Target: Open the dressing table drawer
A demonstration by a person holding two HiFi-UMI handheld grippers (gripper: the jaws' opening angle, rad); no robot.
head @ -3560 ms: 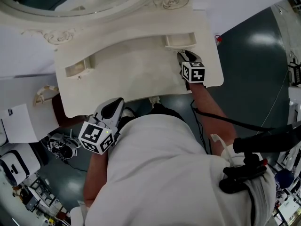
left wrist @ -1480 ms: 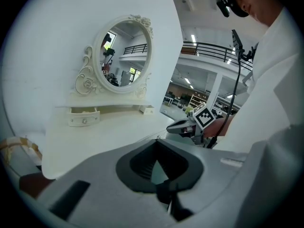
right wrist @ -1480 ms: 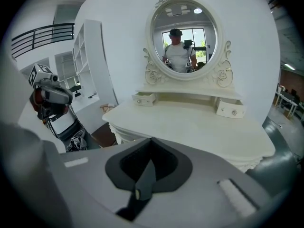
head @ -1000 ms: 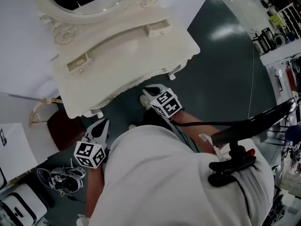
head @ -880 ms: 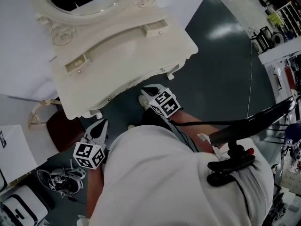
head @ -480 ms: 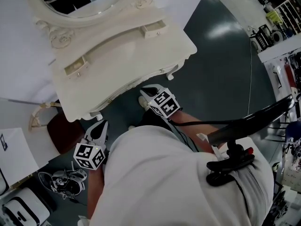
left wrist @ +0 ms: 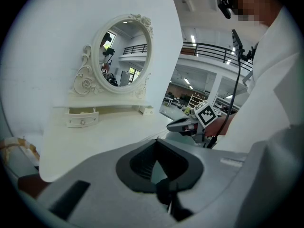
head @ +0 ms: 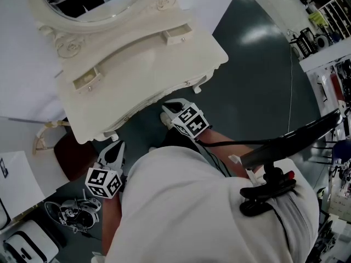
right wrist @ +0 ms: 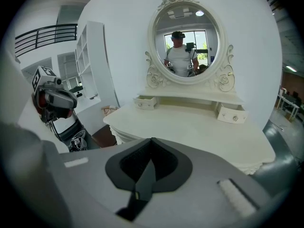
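Short of the front edge of the dressing table (head: 156, 73), we are holding the left gripper (head: 117, 147) and right gripper (head: 166, 114) empty, jaws together, and are judging its back-right drawer (head: 178, 34) needs a square, straight pull.

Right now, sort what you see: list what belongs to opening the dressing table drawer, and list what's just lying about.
For the job:
dressing table
right-hand small drawer
left-hand small drawer
right gripper, shut, holding nothing

Just about:
brown-seated stool
oval mirror
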